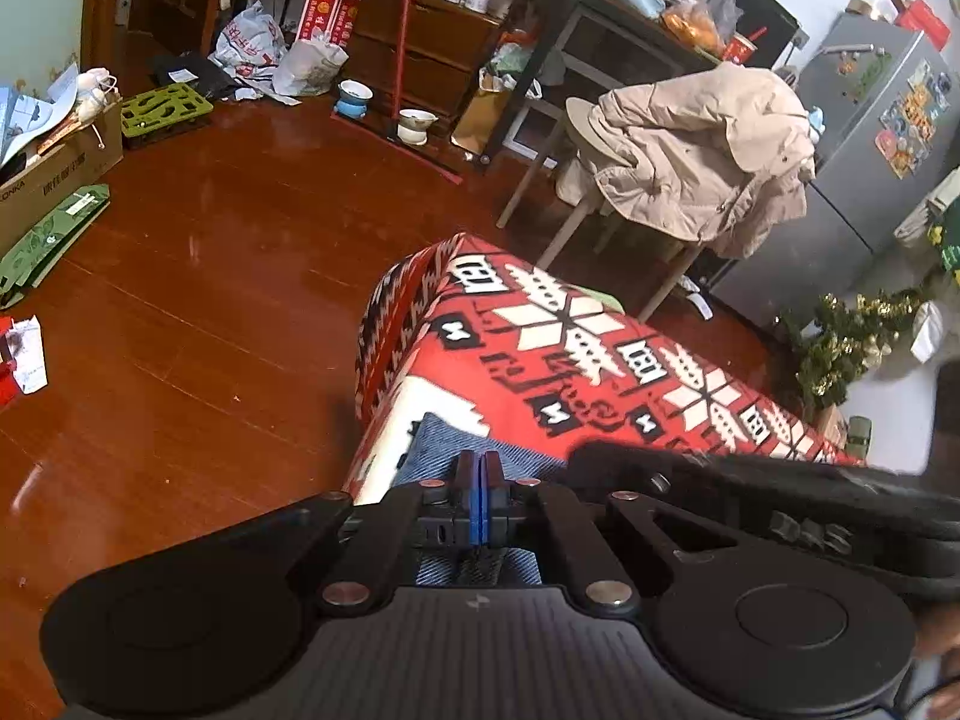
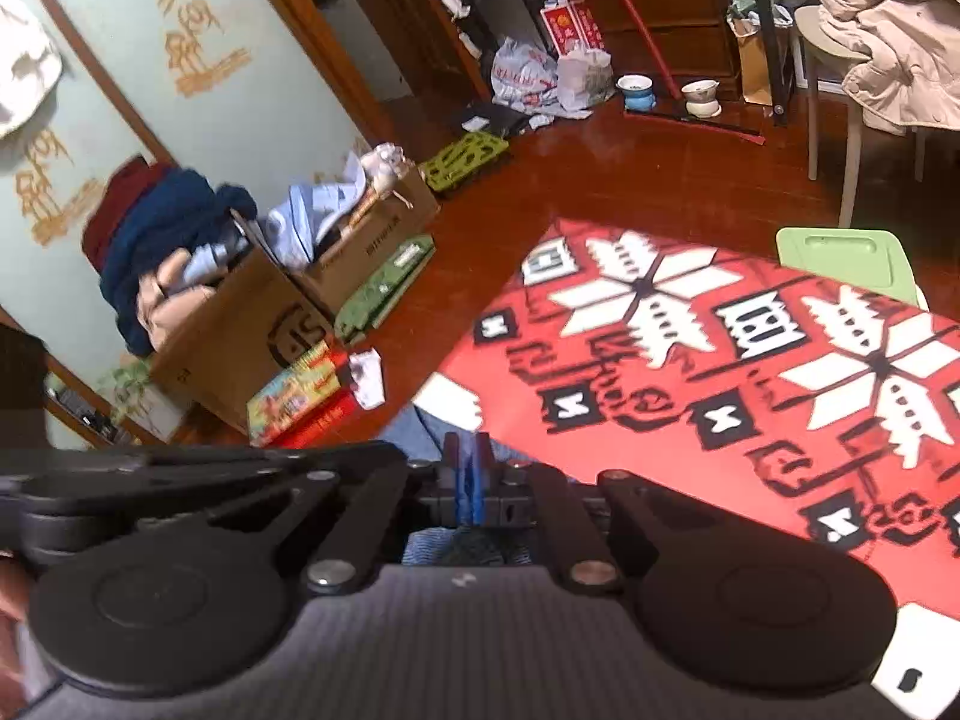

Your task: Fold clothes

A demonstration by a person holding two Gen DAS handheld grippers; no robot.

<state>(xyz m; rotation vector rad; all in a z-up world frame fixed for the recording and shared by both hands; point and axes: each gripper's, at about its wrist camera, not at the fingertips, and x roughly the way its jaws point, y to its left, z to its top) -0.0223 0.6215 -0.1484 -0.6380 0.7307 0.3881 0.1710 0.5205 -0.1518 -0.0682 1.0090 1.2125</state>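
A blue denim garment (image 1: 444, 450) lies at the near corner of a table covered in a red, white and black patterned cloth (image 1: 576, 348). My left gripper (image 1: 478, 468) is shut on the denim, which shows ahead of and under the fingers. In the right wrist view the denim (image 2: 414, 432) shows at the cloth's (image 2: 720, 360) near left edge. My right gripper (image 2: 467, 450) is shut on the denim too. The other gripper's black body (image 1: 750, 480) lies close on the right in the left view.
A chair draped with a beige coat (image 1: 696, 156) stands beyond the table, beside a grey fridge (image 1: 870, 138). Cardboard boxes of clothes (image 2: 252, 312) and books sit on the wooden floor (image 1: 210, 252). A green chair back (image 2: 846, 258) shows at the table's far edge.
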